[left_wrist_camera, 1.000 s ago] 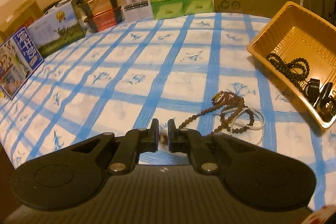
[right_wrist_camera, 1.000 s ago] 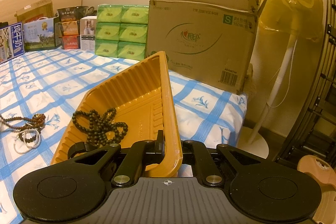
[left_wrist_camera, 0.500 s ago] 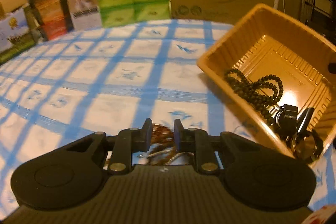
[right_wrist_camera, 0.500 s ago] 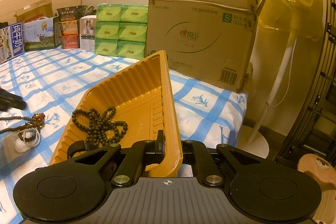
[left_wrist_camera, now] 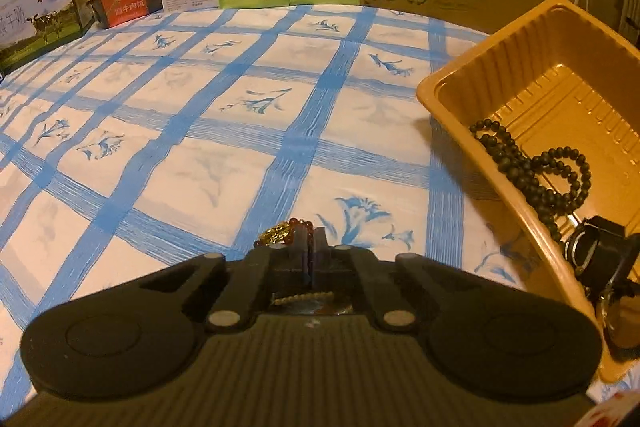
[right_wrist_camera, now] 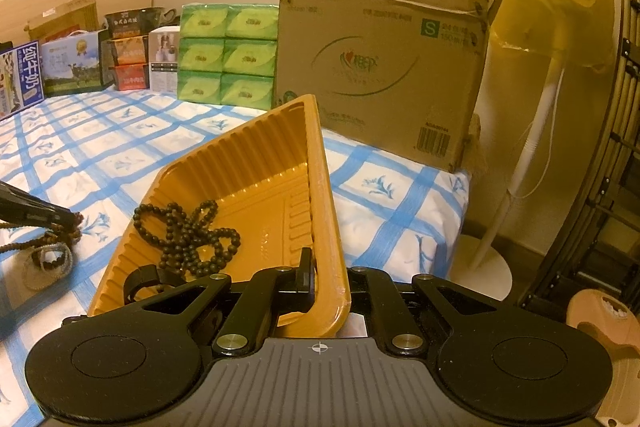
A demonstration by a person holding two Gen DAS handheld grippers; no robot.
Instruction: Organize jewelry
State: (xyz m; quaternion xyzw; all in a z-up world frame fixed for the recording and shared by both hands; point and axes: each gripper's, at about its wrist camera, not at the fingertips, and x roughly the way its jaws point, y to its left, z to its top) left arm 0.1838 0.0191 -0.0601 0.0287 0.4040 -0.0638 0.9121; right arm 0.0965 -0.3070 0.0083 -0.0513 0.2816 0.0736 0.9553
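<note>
Dim, warm yellowish light tints both views. Fisheye bending curves the cardboard box edges. The yellow tray interior shows soft glare.

— Where's your jewelry?
— Your dark bead strand lies coiled in the tilted orange tray; your brown bead necklace and pale bracelet sit bunched on the checked cloth beside it.

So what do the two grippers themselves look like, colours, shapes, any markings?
Both look alike. The left gripper and right gripper are matte black, each with two short flat fingers on angled linkage arms joined by silver rivets. Behind these sit two broad rounded lobes with a pressed-in circle on each, either side of a dark grey ribbed body. A small white crosshair mark sits at its centre. No cables, hands or sleeves are visible.
</note>
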